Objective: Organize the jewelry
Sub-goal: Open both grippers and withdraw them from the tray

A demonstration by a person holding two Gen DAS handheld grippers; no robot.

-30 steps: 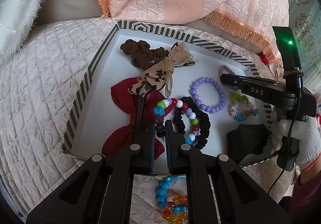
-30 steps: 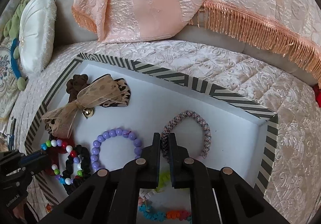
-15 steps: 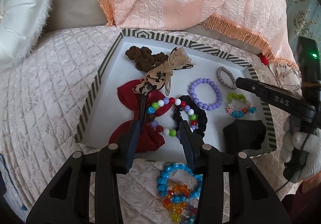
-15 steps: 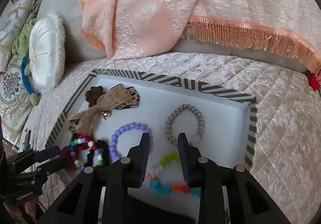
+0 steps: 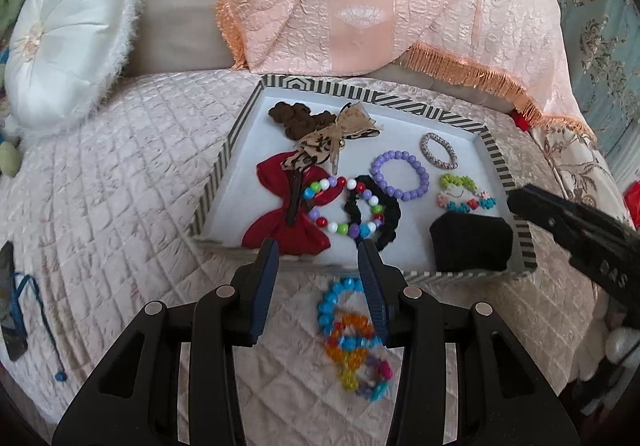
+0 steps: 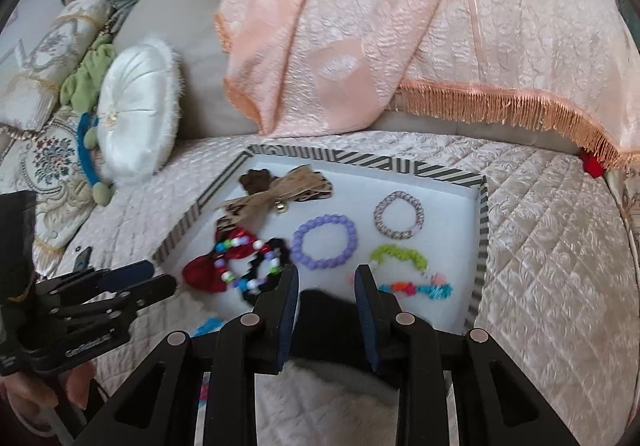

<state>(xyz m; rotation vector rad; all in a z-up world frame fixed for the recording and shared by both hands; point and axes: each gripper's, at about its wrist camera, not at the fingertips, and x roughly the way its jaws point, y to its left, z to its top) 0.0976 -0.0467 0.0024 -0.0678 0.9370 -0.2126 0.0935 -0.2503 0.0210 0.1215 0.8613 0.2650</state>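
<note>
A striped-rim white tray (image 5: 224, 160) (image 6: 482, 230) lies on the quilted bed. It holds a red bow (image 5: 280, 198), a multicolour bead bracelet (image 5: 340, 206) over a black scrunchie (image 5: 390, 212), a purple bead bracelet (image 5: 400, 174) (image 6: 324, 242), a braided bracelet (image 5: 438, 150) (image 6: 400, 214), a green and blue bracelet (image 5: 464, 194) (image 6: 404, 270), a brown scrunchie (image 5: 292, 116), a tan ribbon bow (image 5: 332, 136) and a black pouch (image 5: 472, 242). Blue and orange bead bracelets (image 5: 348, 330) lie on the quilt in front of the tray. My left gripper (image 5: 318, 250) is open and empty above the tray's near edge. My right gripper (image 6: 326, 274) is open and empty over the pouch.
A round white cushion (image 5: 68, 46) sits at the back left. A peach fringed blanket (image 5: 380, 6) drapes behind the tray. A blue cord (image 5: 28, 294) lies on the quilt at the far left.
Both grippers have opened from shut and pulled back away from the tray. The multicolour bead bracelet now lies in the tray, free of my left gripper.
</note>
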